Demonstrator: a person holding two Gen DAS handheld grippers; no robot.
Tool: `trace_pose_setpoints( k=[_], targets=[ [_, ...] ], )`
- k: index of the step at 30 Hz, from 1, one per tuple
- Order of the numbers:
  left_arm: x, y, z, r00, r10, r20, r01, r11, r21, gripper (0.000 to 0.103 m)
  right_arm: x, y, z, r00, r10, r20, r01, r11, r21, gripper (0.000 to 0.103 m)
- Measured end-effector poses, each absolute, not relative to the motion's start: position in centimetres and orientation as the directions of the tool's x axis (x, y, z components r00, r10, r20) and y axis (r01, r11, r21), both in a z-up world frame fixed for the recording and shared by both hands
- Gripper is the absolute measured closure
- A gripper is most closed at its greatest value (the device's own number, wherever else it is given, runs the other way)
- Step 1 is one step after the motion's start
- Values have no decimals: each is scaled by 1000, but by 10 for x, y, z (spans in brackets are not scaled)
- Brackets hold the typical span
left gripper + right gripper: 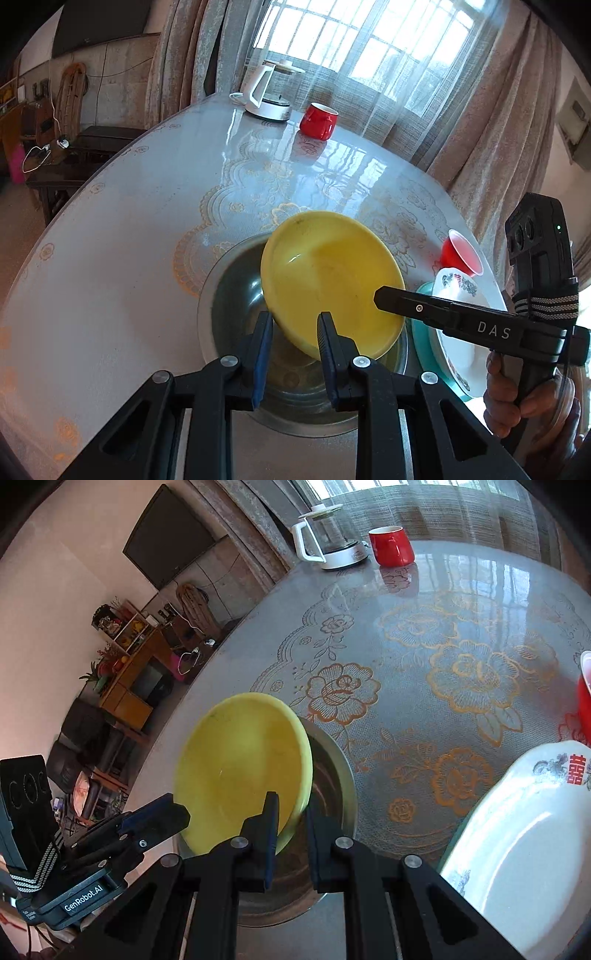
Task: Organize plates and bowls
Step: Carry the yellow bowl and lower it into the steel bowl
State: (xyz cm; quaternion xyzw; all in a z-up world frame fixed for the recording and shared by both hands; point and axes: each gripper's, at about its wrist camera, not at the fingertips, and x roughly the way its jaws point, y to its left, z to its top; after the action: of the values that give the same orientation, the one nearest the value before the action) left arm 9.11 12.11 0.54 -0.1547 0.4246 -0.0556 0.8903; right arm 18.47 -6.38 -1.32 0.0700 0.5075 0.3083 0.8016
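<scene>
A yellow bowl (pixel 332 280) hangs tilted over a steel bowl (pixel 236 295) on the table. My right gripper (pixel 291 812) is shut on the yellow bowl's (pixel 240 771) rim, one finger inside and one outside, above the steel bowl (pixel 332 775). My left gripper (pixel 293 325) is open, its fingers on either side of the yellow bowl's near edge without pinching it. A white patterned plate (pixel 524 845) lies on a teal plate (pixel 424 343) at the right; the white plate also shows in the left wrist view (pixel 458 332).
A red mug (pixel 318 121) and a white kettle (pixel 269 92) stand at the table's far side. A small red cup (pixel 461 254) sits behind the white plate. The round table (pixel 110 258) has a floral glossy cover. Curtains and a window lie behind.
</scene>
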Motion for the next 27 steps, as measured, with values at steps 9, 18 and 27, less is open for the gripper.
trace_pose_setpoints(
  k=[9, 18, 27],
  targets=[
    [80, 130, -13, 600, -212, -771, -74, 945, -317, 78, 177, -44, -30, 230, 528, -817, -451, 802, 391, 89],
    [88, 128, -16, 582, -224, -782, -63, 946, -318, 78, 179, -42, -34, 222, 499, -838, -436, 819, 373, 89],
    [94, 129, -15, 586, -207, -783, -60, 953, -297, 74, 173, -38, -35, 218, 477, -852, -450, 823, 346, 89]
  ],
)
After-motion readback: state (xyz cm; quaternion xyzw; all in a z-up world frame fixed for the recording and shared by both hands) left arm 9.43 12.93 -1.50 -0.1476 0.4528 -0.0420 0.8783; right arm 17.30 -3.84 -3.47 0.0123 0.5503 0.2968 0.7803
